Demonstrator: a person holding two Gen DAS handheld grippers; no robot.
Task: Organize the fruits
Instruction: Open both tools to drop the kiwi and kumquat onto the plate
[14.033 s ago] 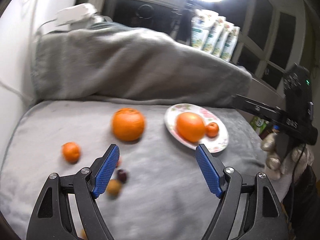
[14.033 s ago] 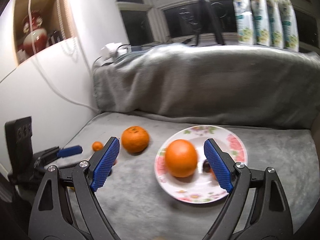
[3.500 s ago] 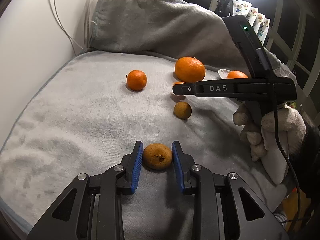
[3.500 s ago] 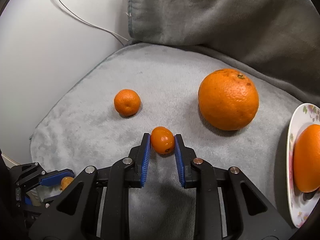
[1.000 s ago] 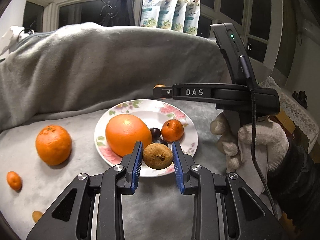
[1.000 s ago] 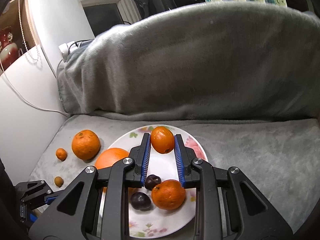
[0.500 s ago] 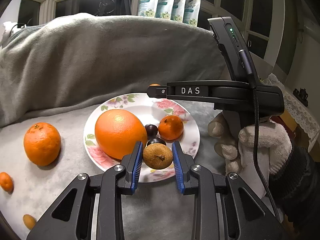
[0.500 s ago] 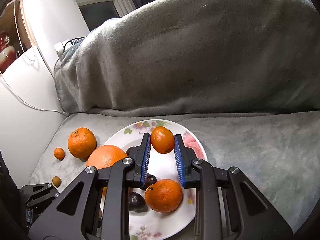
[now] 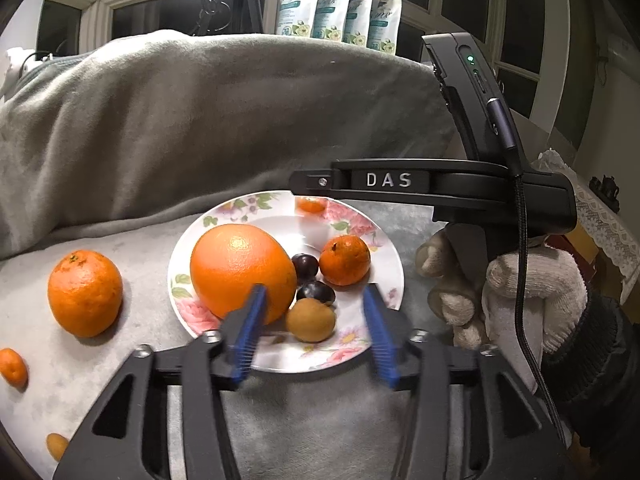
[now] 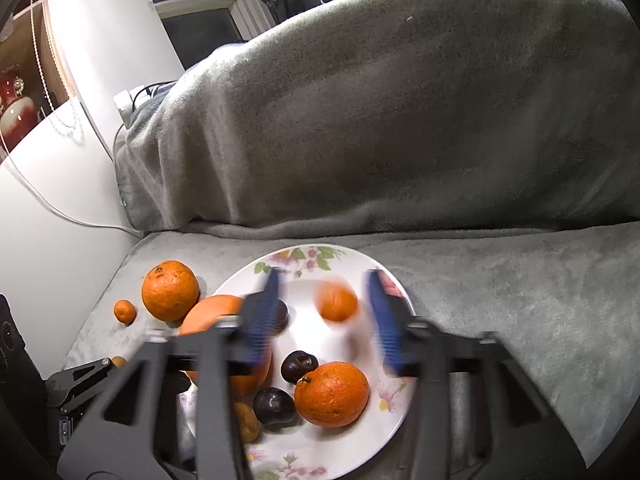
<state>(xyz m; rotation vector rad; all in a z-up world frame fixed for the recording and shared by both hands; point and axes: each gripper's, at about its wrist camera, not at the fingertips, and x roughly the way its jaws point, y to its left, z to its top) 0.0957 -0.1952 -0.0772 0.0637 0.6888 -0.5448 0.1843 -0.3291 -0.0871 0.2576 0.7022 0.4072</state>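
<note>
A floral plate on the grey blanket holds a big orange, a mandarin, two dark plums and a brown fruit. My left gripper is open, its blue pads either side of the brown fruit, which rests on the plate's near edge. My right gripper is open over the plate's far side. A small blurred mandarin sits between its pads, free of them.
Off the plate to the left lie an orange, a small mandarin and a small brown fruit. A blanket-covered hump rises behind the plate. A gloved hand holds the right gripper.
Both grippers have opened. The left has let go of the brown fruit onto the plate's near edge. The right has let go of the small mandarin over the plate's far side.
</note>
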